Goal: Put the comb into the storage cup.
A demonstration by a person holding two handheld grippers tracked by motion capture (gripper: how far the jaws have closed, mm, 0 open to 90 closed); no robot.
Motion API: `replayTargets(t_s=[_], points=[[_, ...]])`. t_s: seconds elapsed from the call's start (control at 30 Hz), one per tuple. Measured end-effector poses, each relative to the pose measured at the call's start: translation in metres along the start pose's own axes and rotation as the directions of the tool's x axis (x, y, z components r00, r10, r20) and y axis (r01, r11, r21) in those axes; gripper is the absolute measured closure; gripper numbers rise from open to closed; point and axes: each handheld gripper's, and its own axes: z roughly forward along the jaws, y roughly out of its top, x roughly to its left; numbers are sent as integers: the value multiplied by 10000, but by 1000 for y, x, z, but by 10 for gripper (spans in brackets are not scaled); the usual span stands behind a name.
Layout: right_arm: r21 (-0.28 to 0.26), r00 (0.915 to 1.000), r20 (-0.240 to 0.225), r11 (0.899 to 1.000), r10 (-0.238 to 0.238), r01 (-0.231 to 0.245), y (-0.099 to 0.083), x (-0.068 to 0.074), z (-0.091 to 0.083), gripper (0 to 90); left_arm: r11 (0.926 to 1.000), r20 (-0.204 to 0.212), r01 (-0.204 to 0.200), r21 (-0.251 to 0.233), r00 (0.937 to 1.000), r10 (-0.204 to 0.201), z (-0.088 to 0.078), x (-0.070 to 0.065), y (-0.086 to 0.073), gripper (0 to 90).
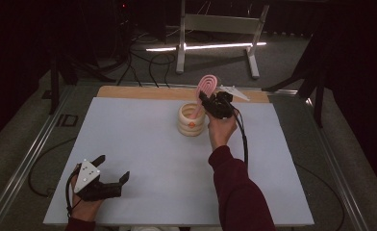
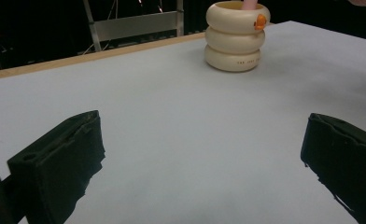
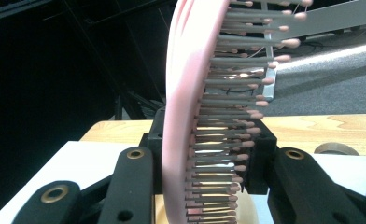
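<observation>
A pink hairbrush (image 1: 207,83) stands tilted with its handle down inside a cream ringed cup (image 1: 192,120) at the far middle of the table. My right gripper (image 1: 205,99) is shut on the brush just above the cup's rim. In the right gripper view the black jaws squeeze the brush head (image 3: 186,116) from both sides, back on the left and bristles on the right, with my right gripper (image 3: 209,151) around it. My left gripper (image 1: 113,168) rests open at the front left, nothing between its jaws. The left gripper view looks past my left gripper (image 2: 202,158) to the cup (image 2: 237,37), which has an orange mark near its rim.
A pale mat (image 1: 143,159) covers the table, with a wooden strip (image 1: 153,92) along the far edge. Behind the table stand a metal frame (image 1: 215,24) and floor cables (image 1: 148,62). Metal rails (image 1: 28,159) run along both sides of the table.
</observation>
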Motion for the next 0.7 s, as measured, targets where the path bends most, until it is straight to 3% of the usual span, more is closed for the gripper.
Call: replayTargets(t_s=[0.7], points=[[69,9998,194,9999,-75,73,-9,4,5,632,10000,-48,10,-43,10000,-11,-1,1,0,2]])
